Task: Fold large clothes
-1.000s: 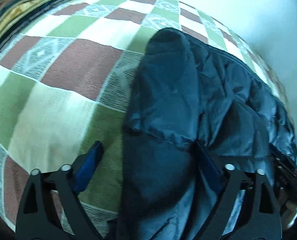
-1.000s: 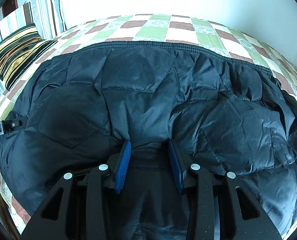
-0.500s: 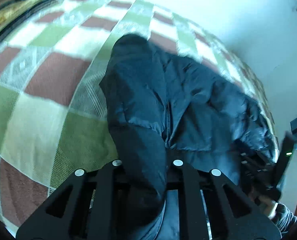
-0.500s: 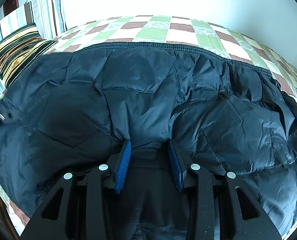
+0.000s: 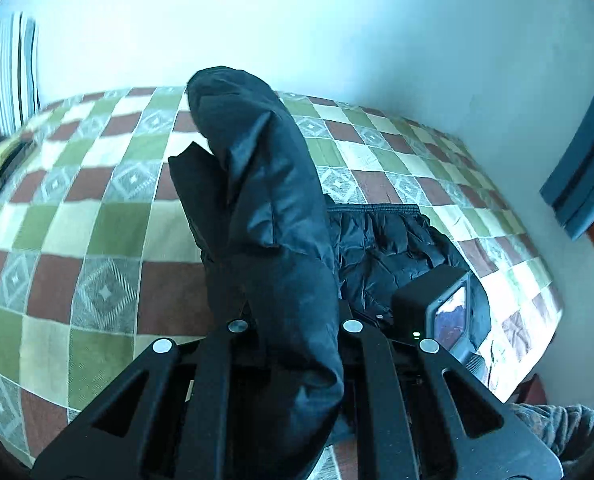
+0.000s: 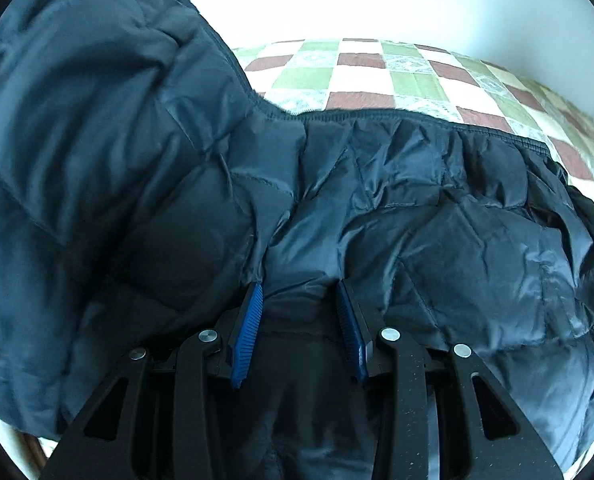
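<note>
A dark navy puffer jacket (image 6: pixel 437 216) lies spread on the checked bedspread (image 6: pixel 361 76). My right gripper (image 6: pixel 301 320) pinches a bunched fold of it near its front edge, with the blue pads (image 6: pixel 249 328) pressing in from both sides. My left gripper (image 5: pixel 295 320) is shut on the jacket's sleeve (image 5: pixel 265 208) and holds it well above the bed, so the sleeve stands up in front of the lens and hides the fingertips. In the right wrist view that raised part (image 6: pixel 85 128) looms at the left. The right gripper's body (image 5: pixel 445 312) shows beside the flat jacket (image 5: pixel 385 248).
The green, brown and cream bedspread (image 5: pixel 97 240) spreads wide to the left of the jacket. A white wall (image 5: pixel 337 32) runs along the bed's far side. Striped pillows (image 5: pixel 9 76) lie at the far left. A blue frame (image 5: pixel 585 168) and a person's sleeve (image 5: pixel 557 424) are at the right.
My left gripper shut on the sleeve, then rose and swung, lifting it off the bed. In the right wrist view the jacket's left side came up. The right gripper stayed put.
</note>
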`<state>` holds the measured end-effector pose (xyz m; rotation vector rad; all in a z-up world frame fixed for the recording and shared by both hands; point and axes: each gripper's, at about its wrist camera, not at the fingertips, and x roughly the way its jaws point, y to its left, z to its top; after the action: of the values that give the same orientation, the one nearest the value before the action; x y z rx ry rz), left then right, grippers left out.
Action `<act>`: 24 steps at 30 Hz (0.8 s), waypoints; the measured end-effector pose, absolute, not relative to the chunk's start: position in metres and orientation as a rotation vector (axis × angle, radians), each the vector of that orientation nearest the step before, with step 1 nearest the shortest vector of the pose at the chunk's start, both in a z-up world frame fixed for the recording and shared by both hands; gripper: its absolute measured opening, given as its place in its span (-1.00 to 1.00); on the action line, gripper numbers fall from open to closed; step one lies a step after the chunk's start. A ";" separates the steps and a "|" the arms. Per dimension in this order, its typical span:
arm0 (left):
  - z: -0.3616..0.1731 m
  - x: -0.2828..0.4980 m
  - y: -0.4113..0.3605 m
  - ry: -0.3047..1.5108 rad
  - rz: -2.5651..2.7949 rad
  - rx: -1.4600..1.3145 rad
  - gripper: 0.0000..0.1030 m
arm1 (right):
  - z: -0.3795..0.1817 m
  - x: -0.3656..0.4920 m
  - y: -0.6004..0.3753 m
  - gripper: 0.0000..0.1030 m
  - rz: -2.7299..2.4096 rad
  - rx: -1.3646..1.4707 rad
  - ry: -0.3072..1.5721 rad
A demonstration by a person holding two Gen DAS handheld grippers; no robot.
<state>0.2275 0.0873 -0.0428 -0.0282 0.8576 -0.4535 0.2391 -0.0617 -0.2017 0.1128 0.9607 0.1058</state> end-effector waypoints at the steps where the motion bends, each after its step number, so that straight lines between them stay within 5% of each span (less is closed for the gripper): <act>1: -0.042 0.227 0.081 0.858 -0.456 -0.020 -0.75 | -0.197 0.236 -0.065 -0.25 0.104 0.121 0.947; 24: -0.102 0.218 -0.126 0.934 -0.584 0.167 -0.77 | -0.165 0.158 -0.248 -0.25 -0.183 0.203 0.853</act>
<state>0.2183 -0.1263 -0.1021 0.1669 0.9340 -0.5841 0.1578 -0.2477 -0.1652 0.2033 0.8527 -0.1832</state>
